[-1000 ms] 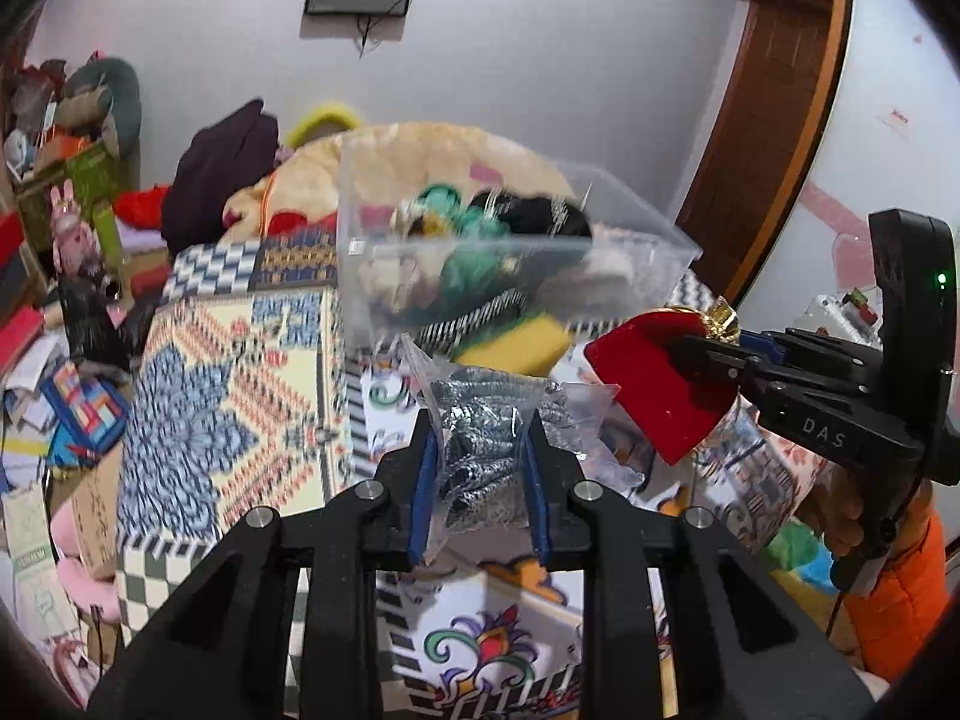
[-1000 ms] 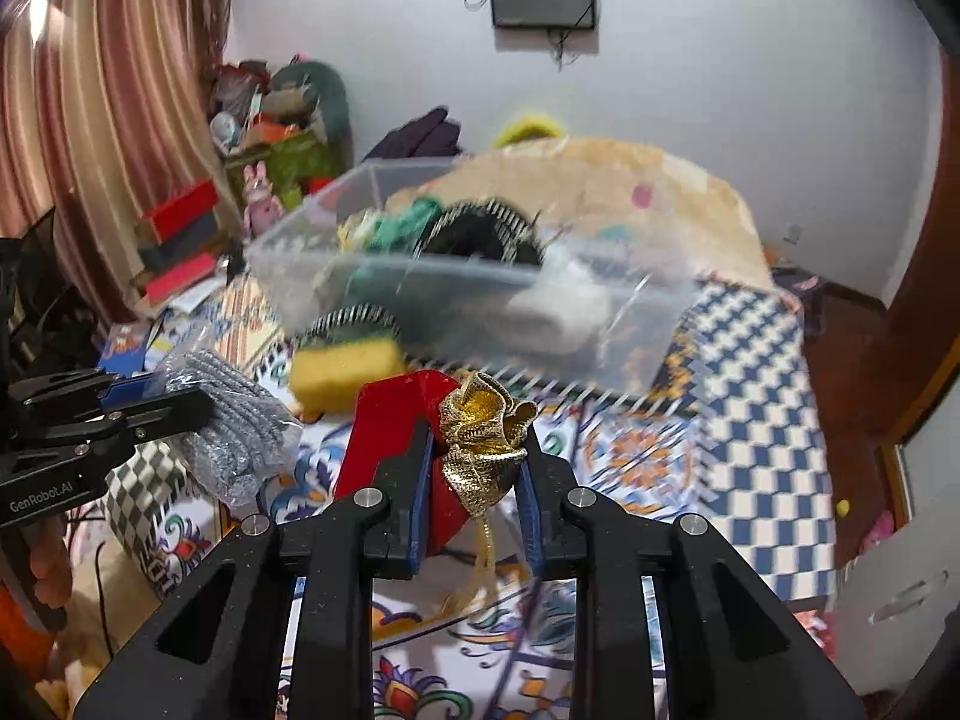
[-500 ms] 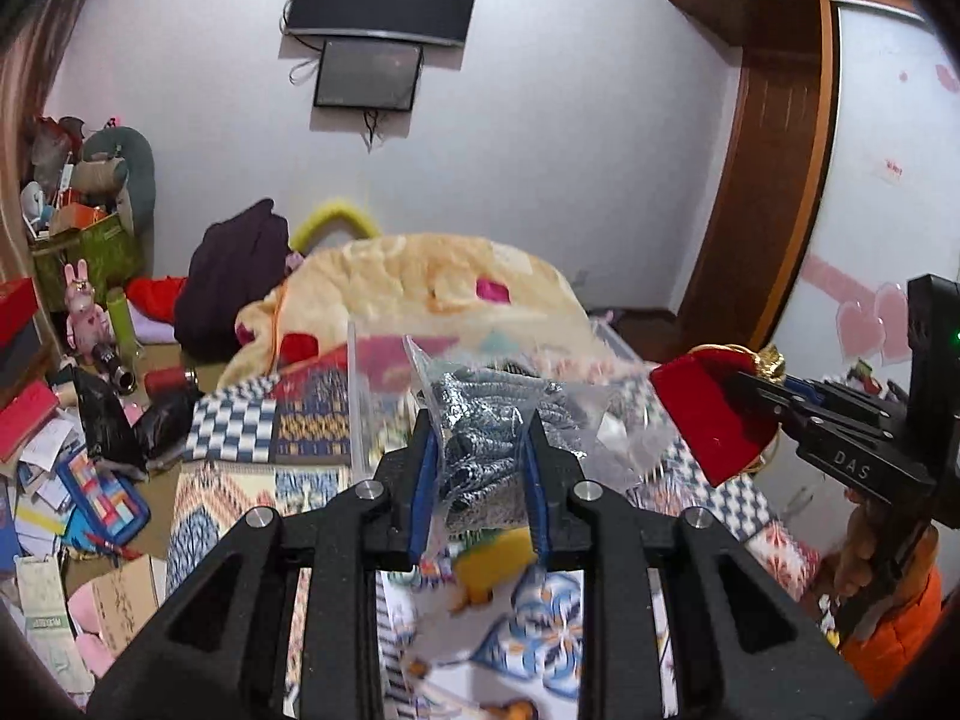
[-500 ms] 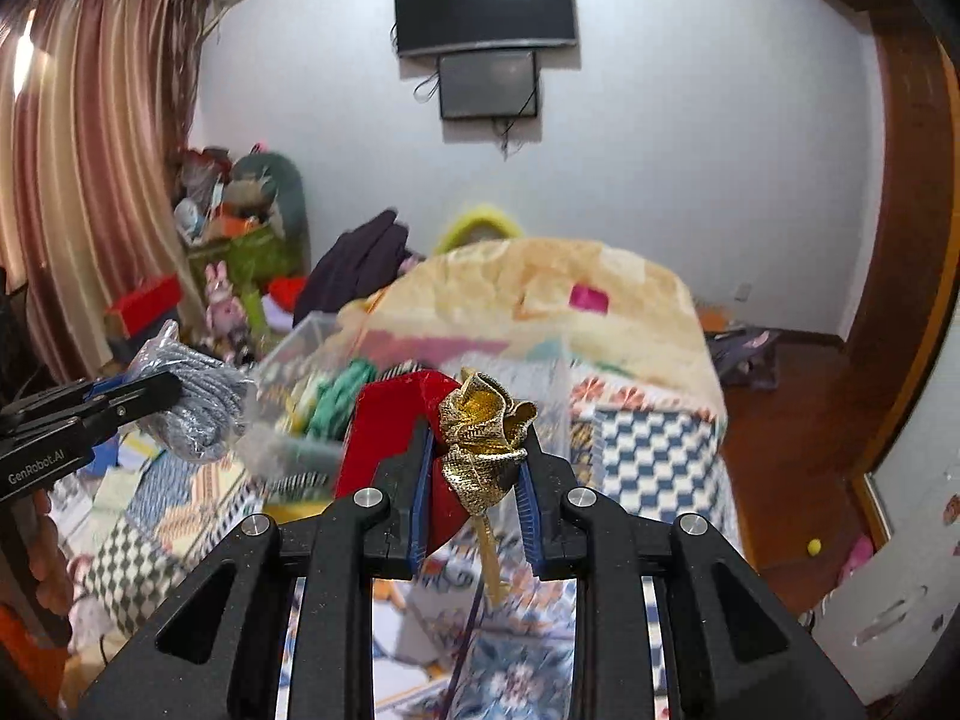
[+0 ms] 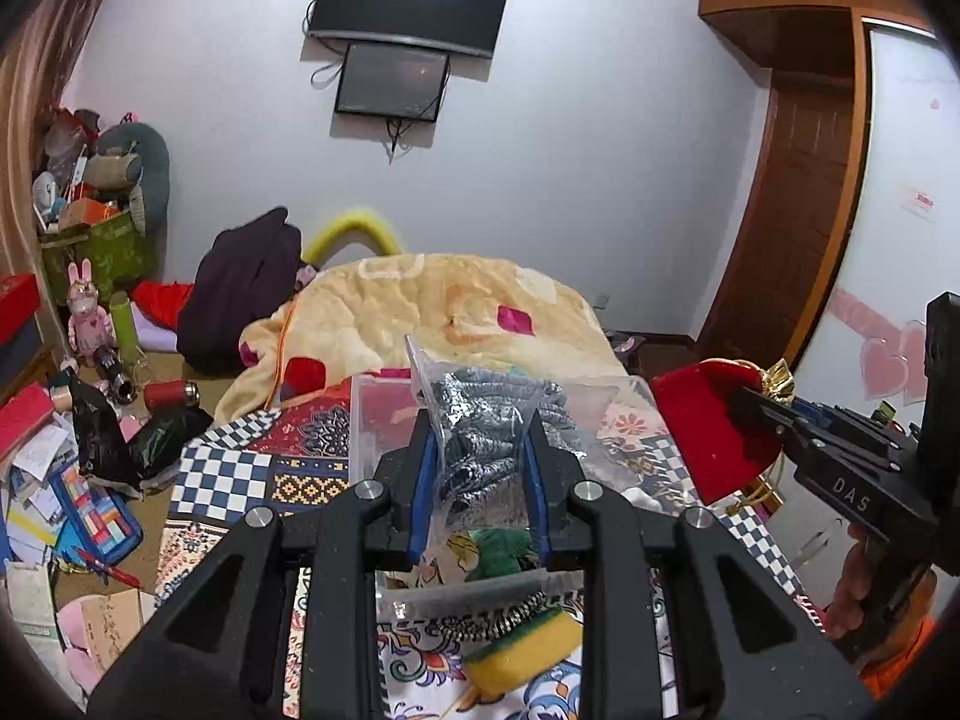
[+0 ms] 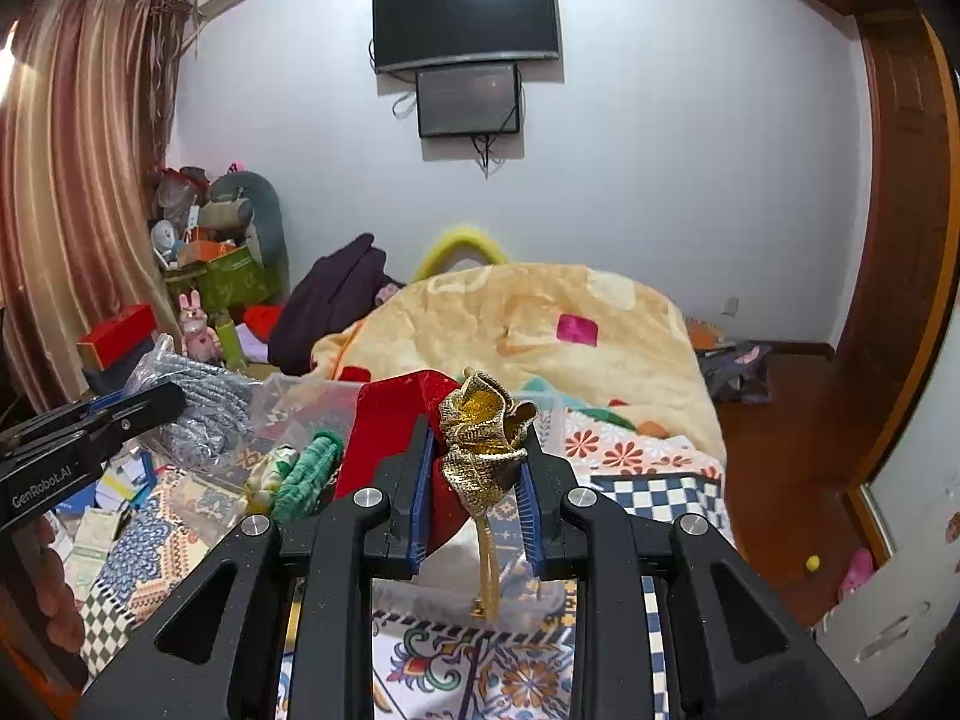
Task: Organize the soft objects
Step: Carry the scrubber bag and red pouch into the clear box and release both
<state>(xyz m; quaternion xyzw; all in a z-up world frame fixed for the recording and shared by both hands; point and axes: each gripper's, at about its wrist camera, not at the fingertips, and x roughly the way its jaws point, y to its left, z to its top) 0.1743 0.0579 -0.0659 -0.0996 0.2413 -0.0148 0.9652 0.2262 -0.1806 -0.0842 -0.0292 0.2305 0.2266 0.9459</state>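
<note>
Gripping a clear bag of grey knit, the left gripper is clamped tight. At its 3 o'clock, the right gripper pinches a red pouch with a gold bow.

Both the left gripper and the right gripper are held raised, jaws clamped on held items.

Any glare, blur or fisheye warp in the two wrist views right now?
Left wrist view: a glare spot on the TV, the door frame bowed, corners vignetted, the bagged grey fabric in the left hand-held gripper sharp. Right wrist view: the curtain bowed with blown highlights at the left edge, the gold bow crisp.
</note>
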